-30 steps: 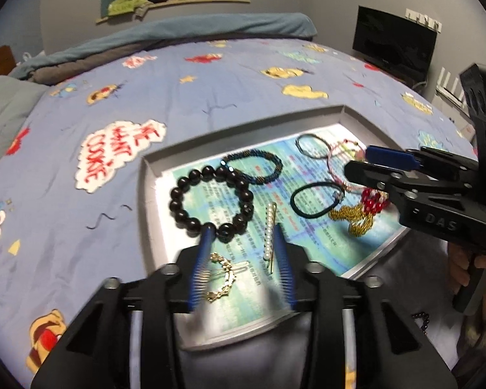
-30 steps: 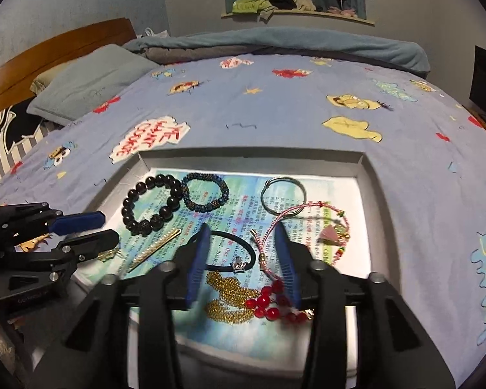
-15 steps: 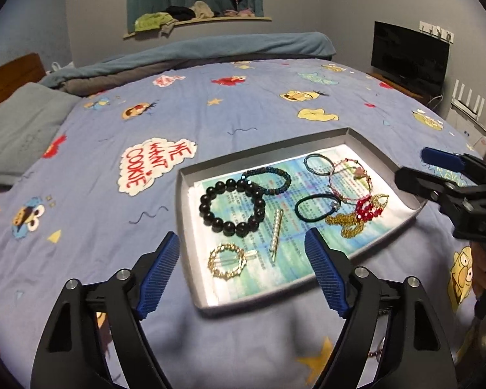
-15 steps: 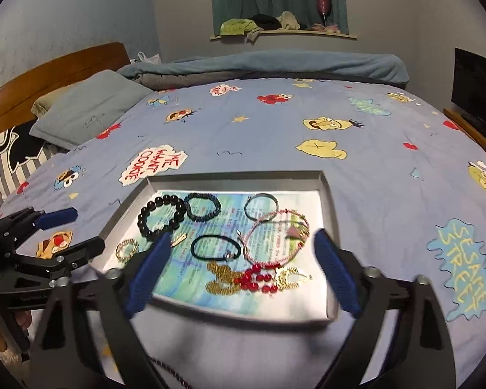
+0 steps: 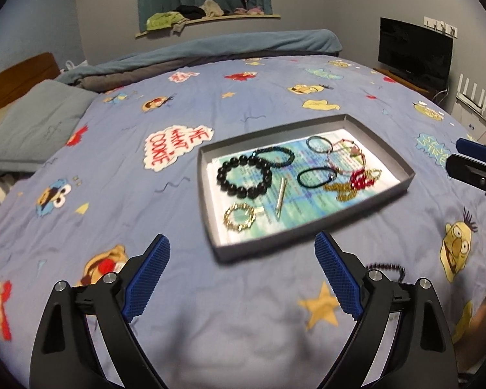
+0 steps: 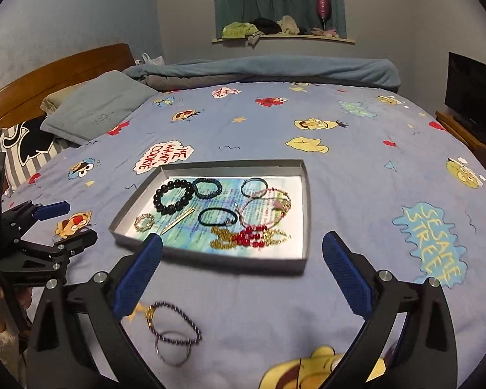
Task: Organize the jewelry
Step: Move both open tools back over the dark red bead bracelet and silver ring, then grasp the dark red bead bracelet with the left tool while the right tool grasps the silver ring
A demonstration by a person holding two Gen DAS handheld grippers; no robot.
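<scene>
A shallow grey tray (image 5: 203,191) (image 6: 305,194) lies on the bedspread. It holds a black bead bracelet (image 5: 223,175) (image 6: 157,199), a gold ring clip (image 5: 230,218), a pearl bar (image 5: 281,197), a black hair tie (image 5: 303,178), red beads (image 6: 249,236) on a gold chain, and other bracelets. A dark bead bracelet (image 6: 196,329) (image 5: 385,265) lies loose on the bedspread, in front of the tray. My left gripper (image 5: 241,236) (image 6: 81,220) hovers before the tray, its jaws opening with nothing between them. My right gripper (image 6: 243,235) (image 5: 455,154) is open wide and holds nothing.
The tray rests on a blue cartoon-print bedspread (image 6: 356,168). Grey pillows (image 6: 97,110) and a wooden headboard (image 6: 48,77) are at the left, a rolled blanket (image 6: 275,68) at the far edge, and a dark screen (image 5: 414,52) to the right.
Both grippers have pulled back and up from over the tray and their jaws have spread wide. The jewelry stays in the tray. The loose bracelet has come into view.
</scene>
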